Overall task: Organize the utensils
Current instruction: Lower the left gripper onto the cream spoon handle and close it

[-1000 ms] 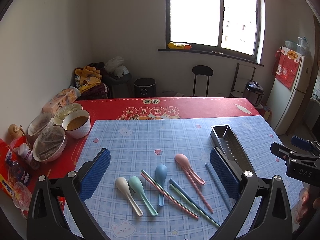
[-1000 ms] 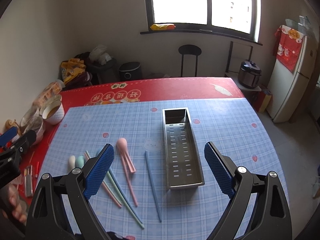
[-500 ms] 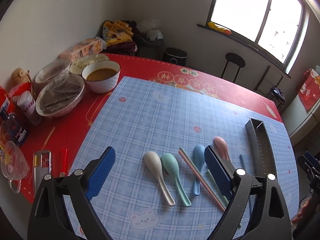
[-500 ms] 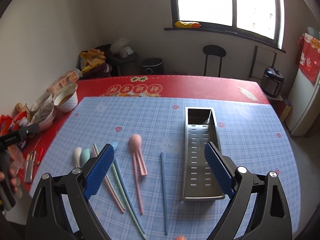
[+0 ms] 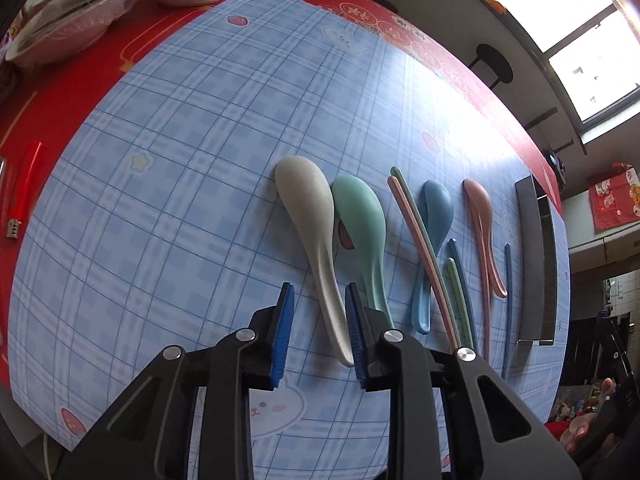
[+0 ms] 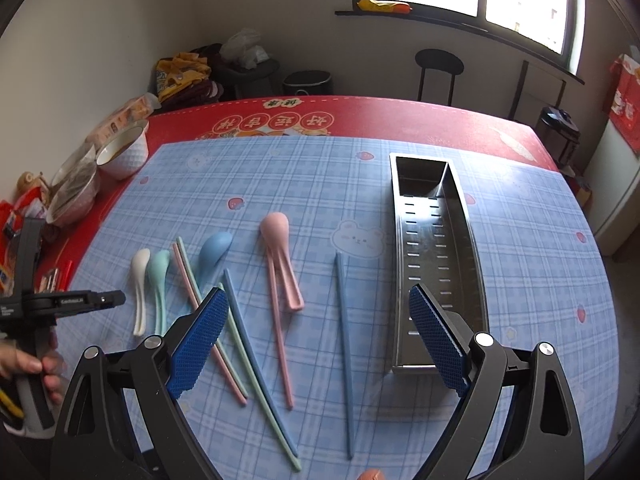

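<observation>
White spoon (image 5: 308, 216), green spoon (image 5: 360, 220), blue spoon (image 5: 434, 216) and pink spoon (image 5: 480, 216) lie in a row on the blue checked mat (image 5: 180, 160), with several pink, green and blue chopsticks (image 5: 424, 240) among them. My left gripper (image 5: 318, 304) is low over the mat, its jaws partly closed around the white spoon's handle, with a gap left beside it. My right gripper (image 6: 314, 312) is open and empty above the chopsticks (image 6: 344, 320), left of the steel utensil tray (image 6: 436, 240). The white spoon also shows in the right wrist view (image 6: 140, 280).
Bowls of food (image 6: 120, 152) and packets stand at the table's left edge on the red cloth (image 6: 400, 120). A red lighter (image 5: 24, 176) lies left of the mat. The steel tray (image 5: 536, 256) lies at the mat's right side.
My left gripper has dropped down to the mat and narrowed its jaws around the white spoon's handle. My right gripper has stayed open, shifting slightly.
</observation>
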### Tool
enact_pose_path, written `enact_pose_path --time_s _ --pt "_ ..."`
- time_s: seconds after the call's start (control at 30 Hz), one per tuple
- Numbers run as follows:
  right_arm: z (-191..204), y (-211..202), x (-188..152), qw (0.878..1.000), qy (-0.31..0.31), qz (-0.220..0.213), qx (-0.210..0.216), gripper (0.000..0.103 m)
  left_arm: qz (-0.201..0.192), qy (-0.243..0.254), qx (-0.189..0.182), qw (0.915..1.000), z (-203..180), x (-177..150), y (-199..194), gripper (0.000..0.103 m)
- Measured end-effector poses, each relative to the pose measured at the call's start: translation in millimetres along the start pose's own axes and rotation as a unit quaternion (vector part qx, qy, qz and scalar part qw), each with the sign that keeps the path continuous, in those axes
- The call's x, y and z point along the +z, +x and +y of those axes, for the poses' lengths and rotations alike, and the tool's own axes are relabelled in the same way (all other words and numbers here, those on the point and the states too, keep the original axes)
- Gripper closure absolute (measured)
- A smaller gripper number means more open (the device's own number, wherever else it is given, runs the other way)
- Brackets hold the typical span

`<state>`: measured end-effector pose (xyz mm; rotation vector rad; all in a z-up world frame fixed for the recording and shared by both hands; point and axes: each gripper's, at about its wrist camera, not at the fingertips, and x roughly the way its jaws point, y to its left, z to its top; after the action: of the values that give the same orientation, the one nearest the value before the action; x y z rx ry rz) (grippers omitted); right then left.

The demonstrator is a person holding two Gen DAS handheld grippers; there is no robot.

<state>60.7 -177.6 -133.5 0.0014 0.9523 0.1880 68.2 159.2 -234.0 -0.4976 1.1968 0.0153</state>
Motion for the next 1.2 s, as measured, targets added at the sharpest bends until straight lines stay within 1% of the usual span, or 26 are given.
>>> enact_pose_path --time_s 0.07,0.17,0.23,0.3,0.33,0.47,0.8,1.03,1.13,1.17,1.2 --pt "-2 0 -2 1.000 0.000 0.001 -0.002 0.014 -0.006 0.003 0.000 1.0000 -2 3 4 0.078" --pt "-7 -1 -1 1.000 0.001 -0.002 -0.005 0.014 -0.011 0.013 0.010 0.9998 -4 5 11 0.078" --pt "-10 -2 -2 1.000 0.005 0.000 -0.006 0.014 -0.010 0.018 0.017 0.9996 -7 7 18 0.080" --pt "-12 -3 -2 1.000 0.008 0.001 -0.007 0.014 -0.008 0.018 0.026 0.9995 -6 8 22 0.085" --pt "-13 -3 -2 1.000 0.009 0.001 -0.007 0.014 -0.009 0.015 0.029 0.9994 -5 8 24 0.085" --pt "-15 -4 -5 1.000 0.013 0.004 -0.006 0.014 -0.015 0.017 0.028 0.9993 -2 10 23 0.086" --pt "-25 -5 -9 0.999 0.035 0.009 -0.007 0.014 -0.040 0.061 0.038 0.9966 -12 13 29 0.085" --pt "-27 -8 -12 0.999 0.042 0.008 -0.007 0.014 -0.043 0.070 0.034 0.9960 -13 13 31 0.085" --pt "-26 -10 -11 0.999 0.039 0.005 -0.005 0.014 -0.036 0.078 0.047 0.9952 -16 13 30 0.088" --pt "-26 -11 -11 0.999 0.039 0.004 -0.005 0.014 -0.034 0.085 0.054 0.9943 -18 11 29 0.090" --pt "-25 -12 -11 0.999 0.038 0.002 -0.004 0.014 -0.036 0.096 0.058 0.9930 -21 9 26 0.095"
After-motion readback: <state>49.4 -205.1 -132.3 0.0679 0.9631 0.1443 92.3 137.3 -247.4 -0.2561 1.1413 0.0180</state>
